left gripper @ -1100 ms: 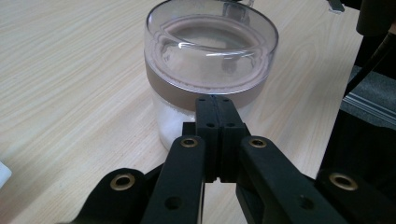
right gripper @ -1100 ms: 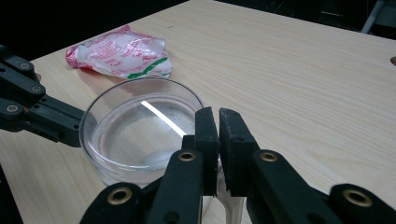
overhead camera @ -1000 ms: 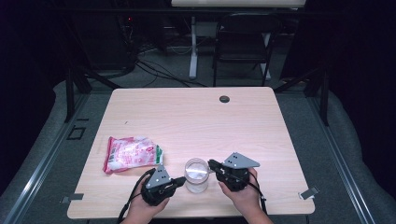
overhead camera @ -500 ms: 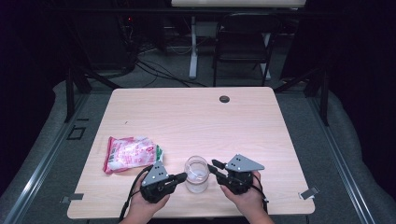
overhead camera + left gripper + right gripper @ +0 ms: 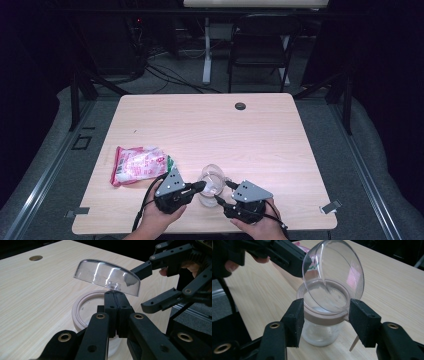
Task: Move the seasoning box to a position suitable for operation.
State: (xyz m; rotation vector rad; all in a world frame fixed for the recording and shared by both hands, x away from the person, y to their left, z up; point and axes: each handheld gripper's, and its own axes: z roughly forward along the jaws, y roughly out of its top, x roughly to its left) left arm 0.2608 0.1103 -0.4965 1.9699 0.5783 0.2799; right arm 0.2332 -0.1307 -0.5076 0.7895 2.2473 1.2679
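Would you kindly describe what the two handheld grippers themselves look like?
Both the left gripper and the right gripper are matte black, with linkage arms joined by brass-coloured rivets and blocky black pads. Each carries a grey three-cornered plate on top and trails a black cable. No sleeves are visible.

Overhead view, two close views sharing jar (image 5: 209,192)

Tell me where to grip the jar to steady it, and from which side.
Grip the jar across its pinkish collar, probably from the right gripper's side: its open jaws already flank that ring. The left gripper holds the tilted clear lid by its knob, blocking the top.
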